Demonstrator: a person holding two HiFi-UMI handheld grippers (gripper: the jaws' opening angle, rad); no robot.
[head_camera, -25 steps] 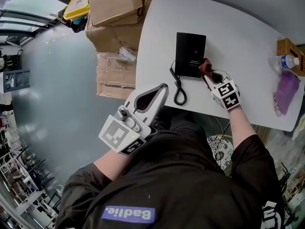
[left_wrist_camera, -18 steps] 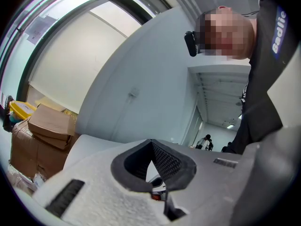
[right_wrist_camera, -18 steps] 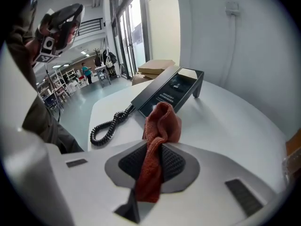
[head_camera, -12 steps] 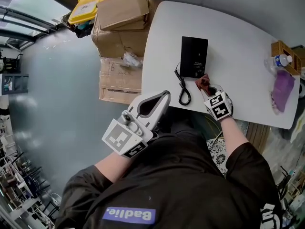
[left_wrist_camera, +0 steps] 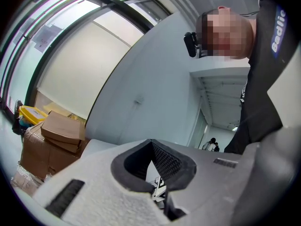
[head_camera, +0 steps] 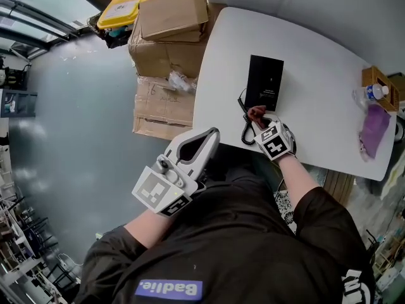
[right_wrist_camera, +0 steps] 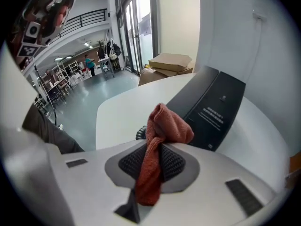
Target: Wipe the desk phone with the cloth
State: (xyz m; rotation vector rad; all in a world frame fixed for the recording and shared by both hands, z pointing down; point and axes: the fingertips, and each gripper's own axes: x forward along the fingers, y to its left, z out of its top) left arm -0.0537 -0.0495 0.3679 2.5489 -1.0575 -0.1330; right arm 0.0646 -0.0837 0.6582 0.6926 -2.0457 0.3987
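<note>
While the white table (head_camera: 329, 62) fills the upper right of the head view, the black desk phone (head_camera: 264, 81) lies flat near its front edge. Lower centre, off the table, the left gripper (head_camera: 214, 133) hangs with jaws closed together on nothing. Just below the phone, the right gripper (right_wrist_camera: 153, 161) has its jaws clamped on the red cloth (right_wrist_camera: 164, 126), the bunched end right at the phone's near corner. Whether they touch, I can't tell.

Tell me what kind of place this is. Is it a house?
Probably an office or workshop, not a house: a black desk phone sits on a white table, brown cardboard boxes are stacked beside it, and the right gripper view shows a big hall with shelving racks.
</note>
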